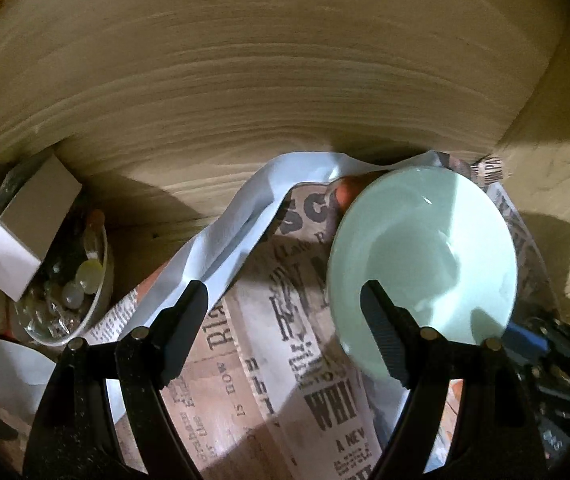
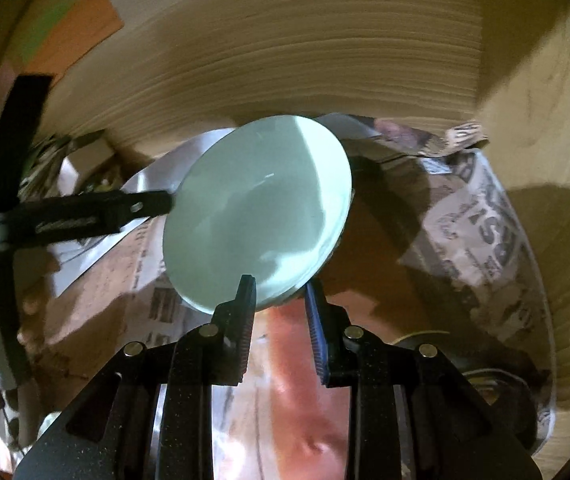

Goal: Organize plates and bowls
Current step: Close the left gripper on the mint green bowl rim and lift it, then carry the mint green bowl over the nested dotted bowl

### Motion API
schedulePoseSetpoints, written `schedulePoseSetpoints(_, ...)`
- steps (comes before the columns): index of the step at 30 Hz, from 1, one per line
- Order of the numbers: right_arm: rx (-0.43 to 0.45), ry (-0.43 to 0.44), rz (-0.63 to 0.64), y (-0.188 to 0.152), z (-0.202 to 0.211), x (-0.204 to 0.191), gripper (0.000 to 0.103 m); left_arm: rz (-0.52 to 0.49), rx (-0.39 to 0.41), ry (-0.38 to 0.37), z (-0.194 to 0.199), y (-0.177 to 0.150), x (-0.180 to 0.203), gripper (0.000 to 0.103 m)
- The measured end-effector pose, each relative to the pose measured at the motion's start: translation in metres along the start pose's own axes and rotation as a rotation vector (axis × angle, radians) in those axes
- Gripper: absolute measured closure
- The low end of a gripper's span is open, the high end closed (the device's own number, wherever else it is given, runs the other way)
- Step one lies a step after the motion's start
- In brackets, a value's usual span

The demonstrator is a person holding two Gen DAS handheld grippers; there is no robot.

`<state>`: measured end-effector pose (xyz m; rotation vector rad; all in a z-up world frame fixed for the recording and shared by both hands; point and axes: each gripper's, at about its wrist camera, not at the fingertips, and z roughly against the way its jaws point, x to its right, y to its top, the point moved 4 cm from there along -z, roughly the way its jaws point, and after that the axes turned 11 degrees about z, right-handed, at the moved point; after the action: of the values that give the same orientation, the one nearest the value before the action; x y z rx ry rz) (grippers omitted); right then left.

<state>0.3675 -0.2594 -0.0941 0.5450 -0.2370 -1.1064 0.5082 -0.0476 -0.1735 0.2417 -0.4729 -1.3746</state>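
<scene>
Bowl (image 2: 261, 216) rim pinched in right claw (image 2: 281, 294); left claw (image 1: 285, 308) spread wide, empty.

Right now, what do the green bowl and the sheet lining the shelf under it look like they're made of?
The pale green bowl, held at its rim in the right gripper, looks like glazed ceramic or milk glass: opaque, glossy, sharp highlights. The sheet is newspaper: matte, creased, printed headlines. The left gripper stands open beside the bowl.
</scene>
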Motion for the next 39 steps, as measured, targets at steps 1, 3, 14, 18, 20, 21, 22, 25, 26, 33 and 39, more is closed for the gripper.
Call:
schedulePoseSetpoints(1, -0.002, 0.0, 0.005, -0.001, 0.001, 0.0, 0.08, -0.009, 0.004, 0.009, -0.002, 0.001, 0.001, 0.028)
schedulePoseSetpoints(3, -0.005, 0.001, -0.005, -0.005, -0.003, -0.002, 0.08, -0.027, -0.003, 0.019, -0.007, 0.002, 0.005, 0.039)
schedulePoseSetpoints(14, -0.014, -0.06, -0.05, 0.016, -0.029, -0.003, 0.073, -0.136, -0.041, -0.016, -0.022, 0.006, 0.038, 0.08)
schedulePoseSetpoints(18, -0.006, -0.112, -0.073, 0.022, -0.035, 0.005, 0.073, -0.141, -0.062, -0.045, -0.029, 0.005, 0.041, 0.091)
schedulePoseSetpoints(20, -0.01, -0.13, -0.074, 0.023, -0.043, 0.008, 0.073, -0.15, -0.046, -0.041, -0.028, 0.005, 0.042, 0.091)
schedulePoseSetpoints(21, -0.015, -0.13, -0.07, 0.023, -0.046, 0.007, 0.073, -0.158, -0.04, -0.04, -0.027, 0.005, 0.043, 0.091)
schedulePoseSetpoints(22, -0.021, -0.126, -0.065, 0.023, -0.05, 0.006, 0.075, -0.162, -0.037, -0.04, -0.026, 0.004, 0.044, 0.091)
schedulePoseSetpoints(25, -0.012, -0.153, -0.062, 0.023, -0.052, 0.003, 0.082, -0.178, -0.026, -0.024, -0.019, 0.001, 0.044, 0.092)
schedulePoseSetpoints(26, -0.012, -0.148, -0.068, 0.023, -0.052, 0.002, 0.082, -0.18, -0.025, -0.021, -0.018, 0.0, 0.044, 0.092)
schedulePoseSetpoints(33, 0.02, -0.119, -0.087, 0.018, -0.032, -0.007, 0.083, -0.192, -0.018, -0.029, 0.003, -0.012, 0.042, 0.091)
schedulePoseSetpoints(39, 0.075, -0.111, -0.07, 0.012, -0.005, -0.022, 0.083, -0.206, 0.038, -0.028, 0.04, -0.022, 0.036, 0.091)
